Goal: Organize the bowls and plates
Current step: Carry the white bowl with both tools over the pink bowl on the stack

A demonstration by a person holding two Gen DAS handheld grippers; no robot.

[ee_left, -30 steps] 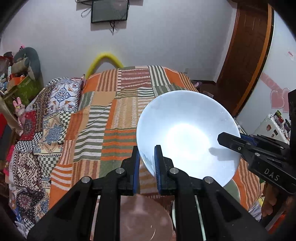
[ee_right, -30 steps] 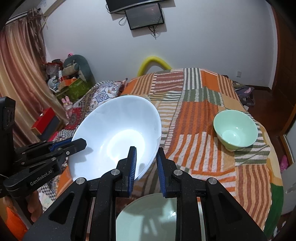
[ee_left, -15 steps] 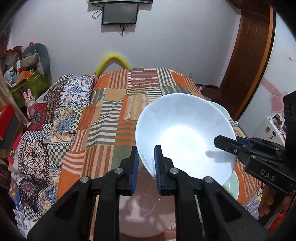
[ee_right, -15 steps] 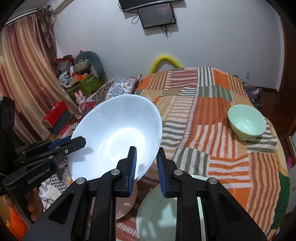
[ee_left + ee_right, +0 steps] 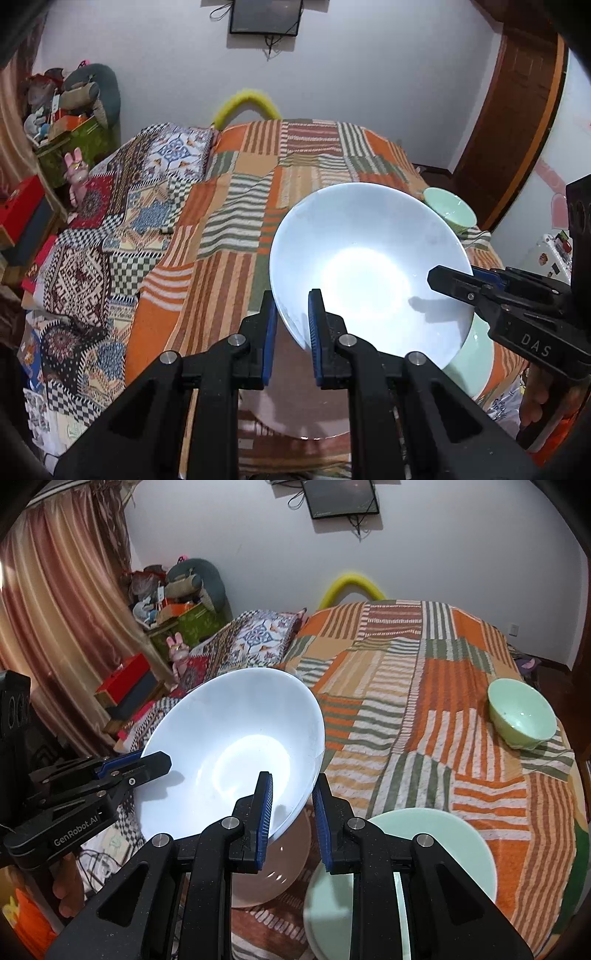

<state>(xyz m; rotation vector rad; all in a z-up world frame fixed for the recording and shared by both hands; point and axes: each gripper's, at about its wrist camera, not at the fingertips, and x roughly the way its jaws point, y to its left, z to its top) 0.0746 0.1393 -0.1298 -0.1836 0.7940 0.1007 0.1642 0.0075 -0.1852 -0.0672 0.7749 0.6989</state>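
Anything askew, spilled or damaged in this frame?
Nothing spilled or broken. The white bowl is tilted, held in the air by its rim in both grippers, left and right, above the pink plate. The green bowl sits upright on the bedspread.

A large bowl (image 5: 369,273) is held above the bed (image 5: 236,221), between the two claws. Its rim is straddled by the fingers of the left gripper (image 5: 291,332) at the bowl's near left edge, and by the fingers of the right gripper (image 5: 291,812) at the opposite edge. Below the bowl, just ahead of the left claw, a plate (image 5: 291,410) is laid on the patchwork blanket (image 5: 443,709). A second plate (image 5: 443,834) is set just right of it, under the right claw. A small bowl (image 5: 522,712) is placed well ahead of the right claw, to its right, near the bed's edge. A pillow (image 5: 173,155) is laid far ahead and left of the left claw.
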